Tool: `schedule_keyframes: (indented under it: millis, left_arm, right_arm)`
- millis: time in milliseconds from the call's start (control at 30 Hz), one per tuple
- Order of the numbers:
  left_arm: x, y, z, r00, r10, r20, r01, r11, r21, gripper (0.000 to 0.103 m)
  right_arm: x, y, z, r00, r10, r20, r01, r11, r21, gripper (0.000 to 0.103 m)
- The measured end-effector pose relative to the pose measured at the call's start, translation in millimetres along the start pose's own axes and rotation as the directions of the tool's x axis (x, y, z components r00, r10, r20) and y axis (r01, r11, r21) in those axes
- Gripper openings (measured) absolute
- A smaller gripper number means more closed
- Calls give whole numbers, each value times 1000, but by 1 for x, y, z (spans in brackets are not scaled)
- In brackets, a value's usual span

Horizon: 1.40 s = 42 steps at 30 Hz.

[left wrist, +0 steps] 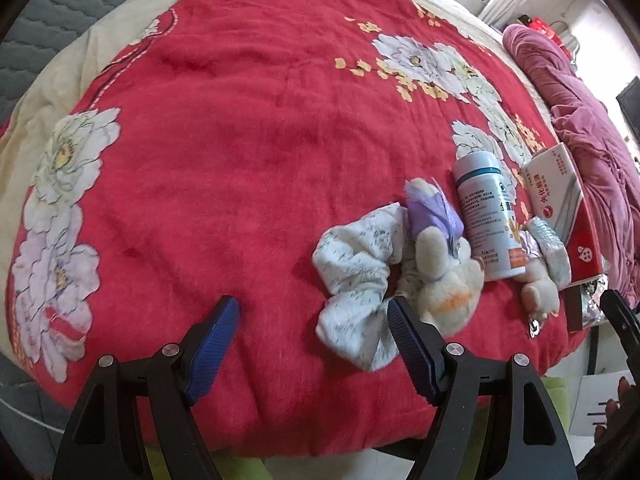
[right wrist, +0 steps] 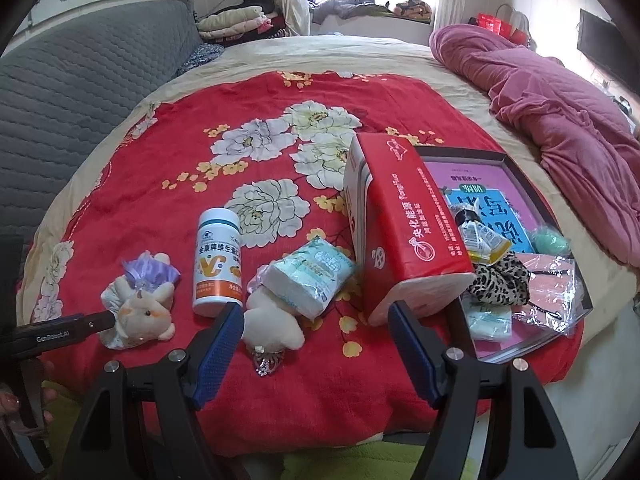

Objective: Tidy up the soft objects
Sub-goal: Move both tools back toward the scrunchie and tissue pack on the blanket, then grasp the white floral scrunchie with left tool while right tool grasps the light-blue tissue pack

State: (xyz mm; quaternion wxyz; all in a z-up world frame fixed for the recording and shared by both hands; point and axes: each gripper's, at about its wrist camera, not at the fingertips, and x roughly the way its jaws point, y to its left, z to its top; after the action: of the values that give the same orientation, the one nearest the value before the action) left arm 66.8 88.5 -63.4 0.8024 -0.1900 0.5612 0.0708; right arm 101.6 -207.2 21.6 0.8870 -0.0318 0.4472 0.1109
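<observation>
The white scrunchie (left wrist: pixel 356 276) lies on the near right of the red blanket (left wrist: pixel 240 140), touching the plush toy (left wrist: pixel 440 264). Light and limp, it should pinch anywhere along its ring. Left gripper (left wrist: pixel 314 320) and right gripper (right wrist: pixel 316 320) jaws gape, empty.

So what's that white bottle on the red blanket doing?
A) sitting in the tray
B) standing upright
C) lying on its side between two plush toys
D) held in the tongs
C: the white bottle lies flat on the red blanket, plush with purple bow one side, cream plush the other.
</observation>
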Motion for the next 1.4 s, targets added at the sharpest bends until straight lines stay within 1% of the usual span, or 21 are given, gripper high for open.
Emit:
schedule_keyframes:
  millis: [200,367,400,467,500,633,700,800,867,933,1000,1100,1133,1233,1300,1367,1400]
  left_arm:
    - [15,-8,8,999,47,-2,-47,999,27,78]
    - [20,-16,6,995,94,42,-96,994,54,78]
    - [21,-16,5,994,96,48,-99,993,58,78]
    - [23,-16,4,994,94,54,-98,993,60,78]
    - [23,-15,4,994,90,58,-94,994,59,78]
    - [26,-15,5,994,83,74,-87,994,62,76]
    - [28,-13,3,994,81,69,-85,995,58,76]
    - [29,-11,3,994,74,78,-78,996,52,76]
    - [30,-12,3,994,75,85,-80,995,54,76]
    - [31,-13,3,993,79,87,-84,995,58,76]
    - [31,-13,3,993,78,91,-84,995,59,76]
    - [31,-12,3,993,72,96,-78,995,56,75]
    - [31,-11,3,993,70,98,-75,996,53,75]
    - [29,-8,3,993,57,100,-61,998,36,73]
    - [28,-6,3,993,56,102,-59,998,28,69]
    - [27,-5,4,993,53,107,-55,998,22,64]
    - [27,-4,5,993,50,106,-52,998,19,63]
  right_arm:
    - [18,2,1,1000,-3,-28,3,1000,27,74]
    - [35,1,5,998,31,-52,-24,992,124,74]
    - [38,1,7,998,34,-48,-27,990,138,74]
    - [44,5,10,999,12,-49,-5,989,147,74]
    - [48,4,12,999,-2,-49,9,987,161,74]
    - [61,0,16,998,-10,-66,26,971,237,74]
    - [66,1,17,997,-7,-74,25,969,246,74]
    - [73,3,19,996,-33,-84,54,965,256,74]
    - [78,4,20,995,-37,-92,61,962,268,74]
    - [83,5,20,993,-64,-99,90,957,275,74]
    - [88,7,21,992,-77,-101,102,957,272,70]
    - [93,7,21,991,-86,-98,110,956,271,60]
    - [94,7,21,993,-78,-91,100,957,272,58]
    - [94,9,18,993,-76,-86,95,963,253,56]
    - [94,11,17,994,-79,-82,96,968,231,55]
    - [94,11,15,995,-70,-77,86,970,226,54]
    - [94,10,14,995,-63,-76,79,970,228,53]
